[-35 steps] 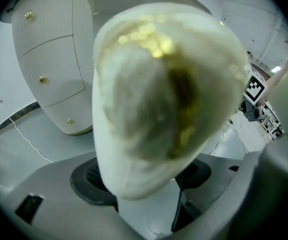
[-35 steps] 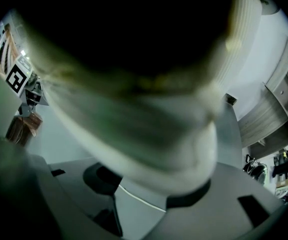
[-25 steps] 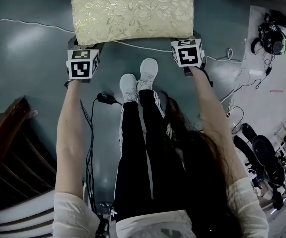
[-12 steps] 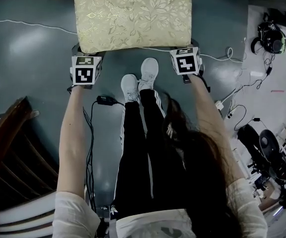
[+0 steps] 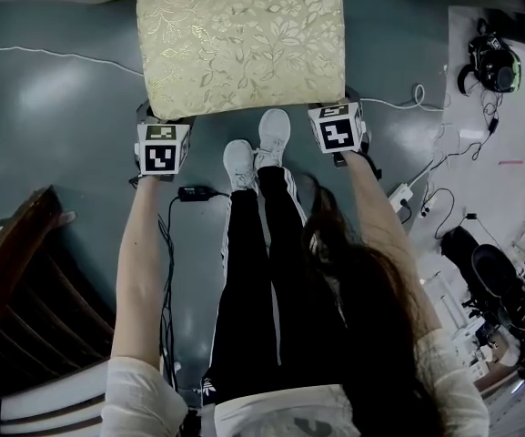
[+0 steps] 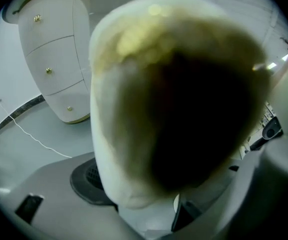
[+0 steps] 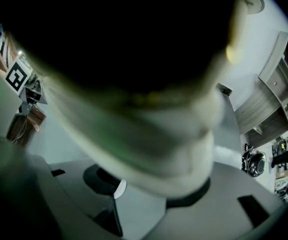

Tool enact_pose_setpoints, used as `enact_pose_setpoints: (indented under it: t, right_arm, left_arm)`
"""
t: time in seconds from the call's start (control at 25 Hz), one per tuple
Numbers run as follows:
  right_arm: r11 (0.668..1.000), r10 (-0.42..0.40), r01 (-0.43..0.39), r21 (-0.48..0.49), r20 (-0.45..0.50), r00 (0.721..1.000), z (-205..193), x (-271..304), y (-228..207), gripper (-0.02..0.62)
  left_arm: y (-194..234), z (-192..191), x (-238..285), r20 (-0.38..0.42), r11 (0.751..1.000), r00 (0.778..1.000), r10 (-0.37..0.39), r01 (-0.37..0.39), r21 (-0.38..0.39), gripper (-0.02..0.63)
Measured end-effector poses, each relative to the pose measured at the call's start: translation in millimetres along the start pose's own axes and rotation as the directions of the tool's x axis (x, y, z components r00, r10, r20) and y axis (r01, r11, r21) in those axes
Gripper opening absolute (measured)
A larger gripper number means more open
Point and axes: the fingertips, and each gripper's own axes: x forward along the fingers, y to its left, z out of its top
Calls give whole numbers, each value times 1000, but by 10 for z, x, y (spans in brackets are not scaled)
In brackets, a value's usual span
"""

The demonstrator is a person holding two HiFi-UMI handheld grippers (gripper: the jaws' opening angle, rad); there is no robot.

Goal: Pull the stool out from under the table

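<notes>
left claw (image 5: pixel 157 124), right claw (image 5: pixel 339 109): both clamped

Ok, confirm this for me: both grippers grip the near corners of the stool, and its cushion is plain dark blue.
Not quite. The head view shows the cushion of the stool is pale gold with a leaf pattern, not plain dark blue. The rest stands: the left gripper and the right gripper grip its near corners.

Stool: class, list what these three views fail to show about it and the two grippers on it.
- Legs of the stool: head view, hidden beneath its own cushion.
- Jaw tips of the left gripper and right gripper: head view, covered by their marker cubes and the cushion edge.
- Cushion pattern: both gripper views, too close, dark and blurred.
</notes>
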Motion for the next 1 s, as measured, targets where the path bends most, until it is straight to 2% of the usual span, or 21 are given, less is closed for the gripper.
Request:
enact_pose_setpoints:
  t: [0.52, 1.0]
  right_arm:
    - [1000, 15, -14, 23, -24, 1000, -49, -58, 27, 253]
    - [998, 15, -13, 56, -44, 999, -53, -49, 40, 255]
  left_arm:
    - [-23, -27, -80, -41, 1000, 999, -15, 15, 1, 328]
    - [-2, -13, -62, -37, 1000, 999, -21, 21, 4, 328]
